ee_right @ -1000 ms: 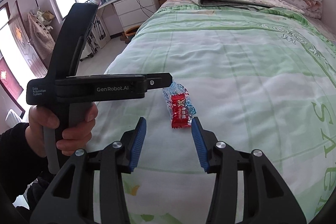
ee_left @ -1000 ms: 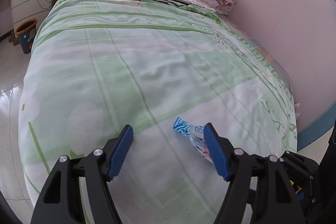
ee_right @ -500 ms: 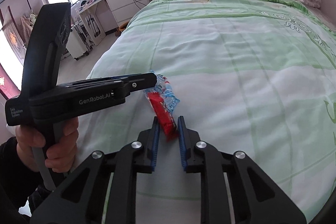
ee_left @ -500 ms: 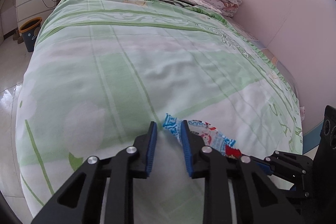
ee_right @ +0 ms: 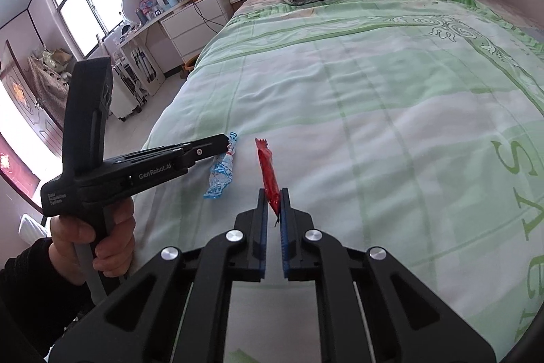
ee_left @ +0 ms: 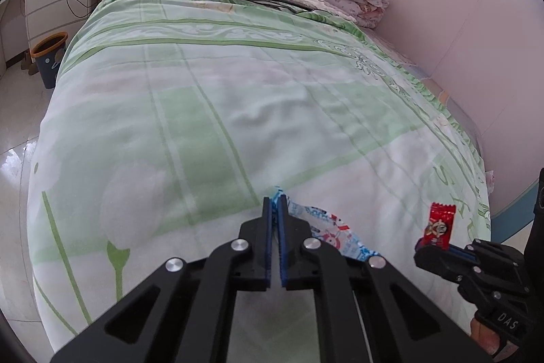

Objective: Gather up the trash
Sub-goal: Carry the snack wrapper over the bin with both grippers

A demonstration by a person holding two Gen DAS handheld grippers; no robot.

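Above the bedspread, your left gripper clamps the blue-and-white wrapper; your right gripper clamps the red wrapper alongside.

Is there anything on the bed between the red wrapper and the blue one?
No. In the right wrist view, only bare green bedspread shows between the red wrapper and the blue wrapper.

I count two wrappers: one blue-and-white wrapper at centre left, one red wrapper mid-frame. My two grippers, left gripper and right gripper, each pinch one. One waste bin stands at the left edge.
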